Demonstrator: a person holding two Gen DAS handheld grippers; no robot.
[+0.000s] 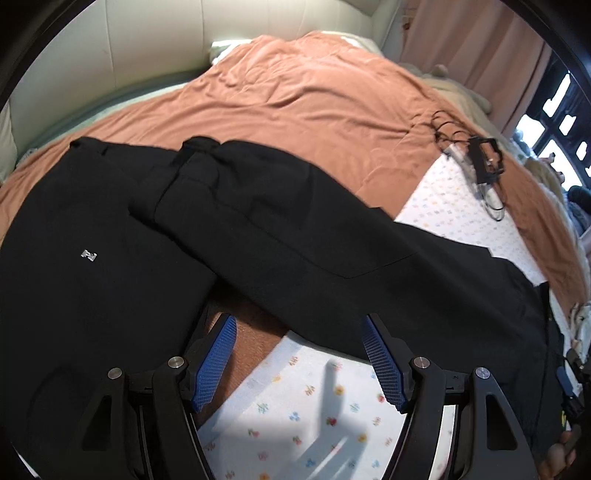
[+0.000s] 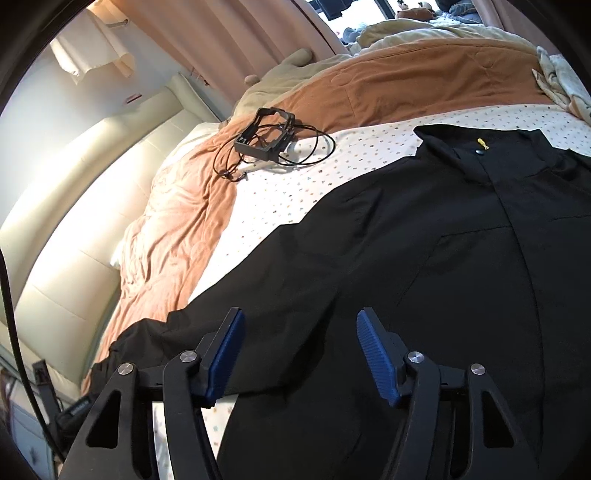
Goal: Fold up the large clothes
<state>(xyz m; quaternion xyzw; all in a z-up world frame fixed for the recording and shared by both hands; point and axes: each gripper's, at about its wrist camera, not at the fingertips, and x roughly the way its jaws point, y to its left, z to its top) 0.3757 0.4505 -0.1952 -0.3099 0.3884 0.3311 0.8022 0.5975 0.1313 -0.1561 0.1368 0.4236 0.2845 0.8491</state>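
The left tool [image 1: 299,360] points steeply down at the bed, its blue pads [image 1: 218,363] standing partly apart with nothing gripped between them. Under the gap lie a strip of the orange blanket [image 1: 295,99] and the flowered sheet [image 1: 314,406]; a black sleeve [image 1: 295,236] crosses just ahead of the fingertips. The right tool [image 2: 299,354] also tilts downward, jaws partly apart and clear of the cloth, hanging over the black jacket [image 2: 461,277] where its sleeve meets the body; no fabric is pinched.

The jacket lies front up and spread on the sheet, collar toward the far side of the bed, with a small yellow zip pull [image 2: 482,142] at the neck. In the left view one sleeve is laid across the body, its cuff near the blanket's middle. A small silver logo [image 1: 88,255] sits on the black fabric at the left; its letters are too small to read.

The blanket covers the far part of the bed up to the cream padded headboard [image 2: 74,206]. A black frame with a coiled cable [image 2: 266,142] rests where blanket and sheet meet, well apart from the jacket. Bare sheet lies between the jacket and that frame and near the left tool. Rumpled bedding [image 2: 565,85] is piled at the far corner, and pink curtains [image 2: 229,33] hang behind.
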